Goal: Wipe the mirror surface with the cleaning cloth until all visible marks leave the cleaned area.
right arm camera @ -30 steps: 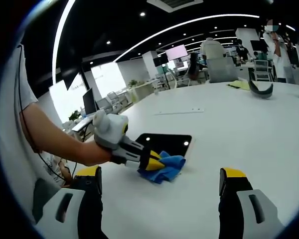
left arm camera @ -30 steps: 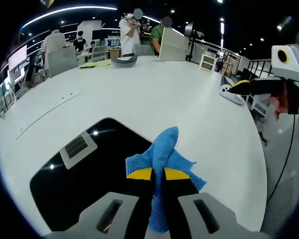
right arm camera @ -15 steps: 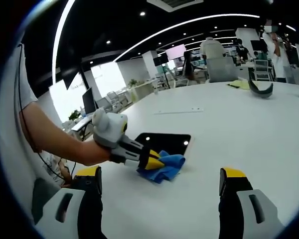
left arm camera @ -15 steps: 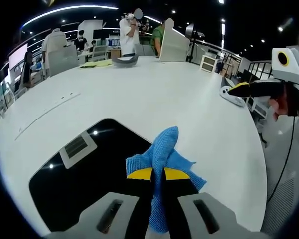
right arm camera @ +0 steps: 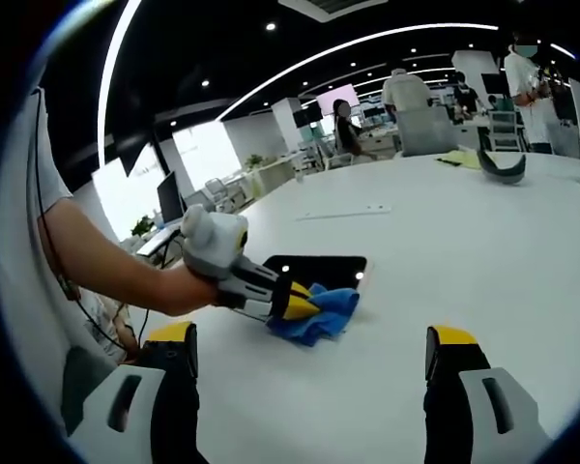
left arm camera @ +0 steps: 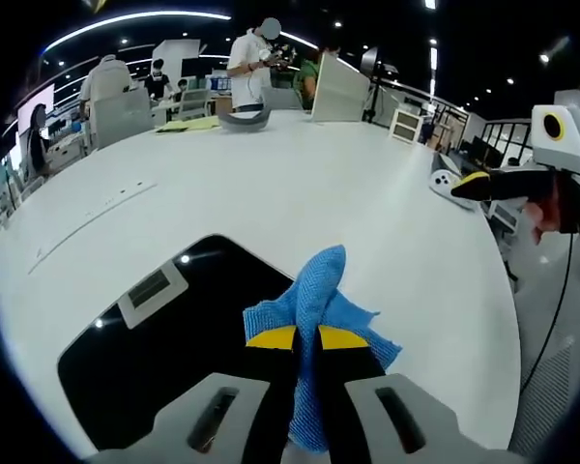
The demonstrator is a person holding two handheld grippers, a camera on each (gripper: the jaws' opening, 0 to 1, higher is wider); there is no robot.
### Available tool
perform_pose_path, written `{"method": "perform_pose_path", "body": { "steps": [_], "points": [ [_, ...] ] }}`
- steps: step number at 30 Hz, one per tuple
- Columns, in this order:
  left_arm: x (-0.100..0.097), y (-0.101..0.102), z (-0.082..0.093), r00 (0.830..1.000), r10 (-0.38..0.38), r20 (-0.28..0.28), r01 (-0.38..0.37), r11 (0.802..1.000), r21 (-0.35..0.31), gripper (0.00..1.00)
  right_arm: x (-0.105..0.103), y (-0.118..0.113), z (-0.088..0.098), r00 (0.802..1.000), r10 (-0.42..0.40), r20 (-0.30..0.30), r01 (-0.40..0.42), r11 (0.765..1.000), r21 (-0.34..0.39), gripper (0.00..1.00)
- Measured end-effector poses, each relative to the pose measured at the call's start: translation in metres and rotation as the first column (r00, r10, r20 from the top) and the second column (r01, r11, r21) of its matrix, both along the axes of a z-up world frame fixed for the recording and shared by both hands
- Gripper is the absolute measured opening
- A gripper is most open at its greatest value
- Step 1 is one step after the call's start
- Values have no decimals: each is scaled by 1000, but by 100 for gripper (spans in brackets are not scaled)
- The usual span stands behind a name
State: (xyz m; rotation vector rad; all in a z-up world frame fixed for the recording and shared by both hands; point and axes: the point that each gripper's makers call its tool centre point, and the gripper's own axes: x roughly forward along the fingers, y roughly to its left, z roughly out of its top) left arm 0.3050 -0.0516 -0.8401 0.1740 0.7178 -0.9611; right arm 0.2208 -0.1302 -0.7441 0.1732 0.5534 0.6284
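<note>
1. Large white round-edged table (left arm camera: 300, 193) spreading across an open-plan office, seen in the left gripper view and the right gripper view.
2. Flat black rectangular mirror (left arm camera: 164, 338) lying on the table toward 8 o'clock in the left gripper view, reflecting ceiling lights and a pale vent panel.
3. Bright blue woven cleaning cloth (left arm camera: 314, 300) bunched at the mirror's right-hand corner, near 6 o'clock, partly on the glass and partly on the bare table.
4. Left gripper (left arm camera: 306, 337), yellow-tipped black jaws, closed together and clamped on the cleaning cloth, which pokes up between them.
5. Same left gripper in the right gripper view at 9 o'clock of centre, held by a bare forearm (right arm camera: 106, 271), tips pressed into the cloth at the mirror's near edge.
6. Right gripper (right arm camera: 309, 353), jaws spread wide apart with nothing between them, hovering above the table well apart from the mirror; visible at 3 o'clock in the left gripper view.
7. Dark curved object (right arm camera: 488, 169) on the far table at 1 o'clock, with standing people beyond it.
</note>
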Motion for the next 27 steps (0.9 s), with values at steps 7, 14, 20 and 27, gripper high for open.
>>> {"method": "perform_pose_path", "body": {
  "steps": [7,14,20,27],
  "points": [
    [5,0,0,1000,-1,-1,1,1000,-4,4,1,0,-2,1000,-1,-2,1,1000,2,98],
    [12,0,0,1000,3,5,-3,1000,-5,4,1,0,-2,1000,2,-6,-2,1000,3,98],
    [21,1,0,1000,4,13,-4,1000,-3,4,3,0,-3,1000,-2,-7,2,1000,10,98],
    [32,2,0,1000,11,23,-11,1000,-4,4,4,-1,-5,1000,-3,-11,3,1000,10,98]
  ]
}}
